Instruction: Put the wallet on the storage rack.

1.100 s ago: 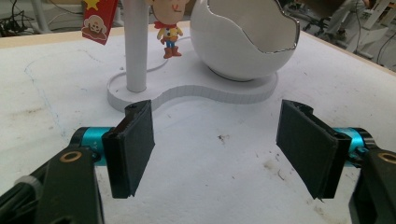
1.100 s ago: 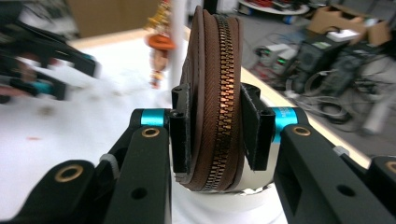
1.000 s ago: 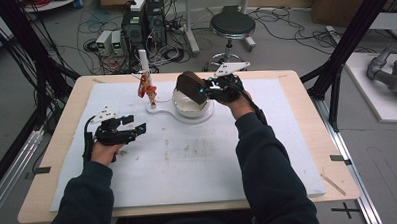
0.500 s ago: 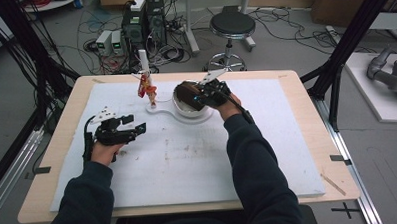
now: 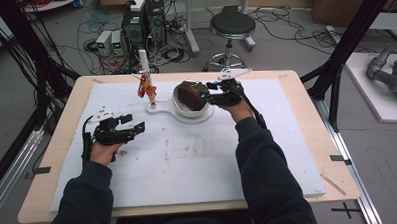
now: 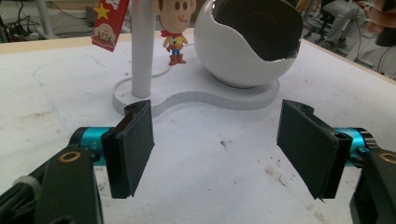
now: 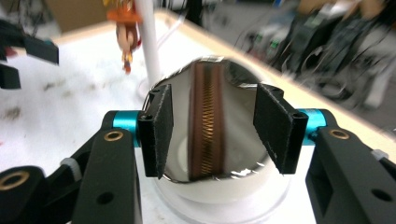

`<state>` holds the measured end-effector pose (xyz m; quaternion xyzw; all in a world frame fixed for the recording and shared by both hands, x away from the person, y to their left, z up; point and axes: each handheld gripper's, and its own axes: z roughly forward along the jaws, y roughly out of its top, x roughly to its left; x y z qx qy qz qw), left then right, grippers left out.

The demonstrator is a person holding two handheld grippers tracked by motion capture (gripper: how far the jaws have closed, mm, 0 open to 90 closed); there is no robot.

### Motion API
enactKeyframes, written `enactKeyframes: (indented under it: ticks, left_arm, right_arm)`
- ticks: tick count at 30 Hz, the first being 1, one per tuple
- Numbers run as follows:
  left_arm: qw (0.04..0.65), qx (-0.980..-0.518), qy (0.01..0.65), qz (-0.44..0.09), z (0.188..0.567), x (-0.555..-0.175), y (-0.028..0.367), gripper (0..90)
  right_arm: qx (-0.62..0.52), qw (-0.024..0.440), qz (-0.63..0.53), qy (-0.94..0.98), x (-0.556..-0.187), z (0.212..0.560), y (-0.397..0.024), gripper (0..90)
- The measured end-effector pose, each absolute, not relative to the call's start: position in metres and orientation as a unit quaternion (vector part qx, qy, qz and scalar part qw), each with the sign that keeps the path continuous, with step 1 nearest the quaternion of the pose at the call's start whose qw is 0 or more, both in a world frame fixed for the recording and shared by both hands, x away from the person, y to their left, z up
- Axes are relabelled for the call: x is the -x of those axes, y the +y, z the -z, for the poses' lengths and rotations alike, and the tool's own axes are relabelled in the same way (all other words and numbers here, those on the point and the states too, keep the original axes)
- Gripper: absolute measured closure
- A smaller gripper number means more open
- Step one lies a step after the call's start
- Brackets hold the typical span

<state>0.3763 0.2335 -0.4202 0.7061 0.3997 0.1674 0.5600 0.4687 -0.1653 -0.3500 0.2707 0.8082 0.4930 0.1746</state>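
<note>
A brown pouch [image 7: 205, 88] with a brass zipper lies inside the white egg-shaped bowl [image 7: 224, 193]. My right gripper [image 7: 212, 127] hangs over the bowl's mouth. Its jaws have just been opening; the pouch sits between the pads [image 7: 159, 126] with a gap on each side. In the high view the right gripper [image 5: 207, 95] is at the bowl [image 5: 187, 112] with the pouch [image 5: 188, 94] in it. My left gripper [image 5: 136, 125] rests open on the white mat at the left, and in its own view the left gripper [image 6: 217, 149] holds nothing and faces the bowl [image 6: 243, 65].
The bowl stands on a flat white base [image 6: 210, 98] with an upright white pole [image 6: 142, 56]. A small cowboy figure [image 6: 175, 32] and a red tag [image 6: 109, 23] hang by the pole. The white mat [image 5: 198, 162] covers the wooden table [image 5: 62, 122].
The right gripper came down onto the bowl with the pouch and its jaws spread apart, leaving the pouch lying in the bowl. The left gripper has not moved.
</note>
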Motion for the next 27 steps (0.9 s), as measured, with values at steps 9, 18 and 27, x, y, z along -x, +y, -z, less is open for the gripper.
enactKeyframes:
  ticks: [9, 18, 27]
  left_arm:
    - [0.567, -0.691, 0.410, -0.182, 0.418, -0.376, 0.241, 19.2]
    - [0.566, -0.694, 0.402, -0.189, 0.417, -0.376, 0.238, 19.3]
    - [0.570, -0.691, 0.397, -0.199, 0.416, -0.375, 0.237, 19.2]
  right_arm:
    - [-0.313, 0.201, -0.481, 0.794, -0.431, 0.357, -0.229, 27.0]
    - [-0.349, 0.229, -0.461, 0.783, -0.393, 0.378, -0.274, 21.1]
    - [-0.383, 0.252, -0.448, 0.768, -0.364, 0.401, -0.316, 21.0]
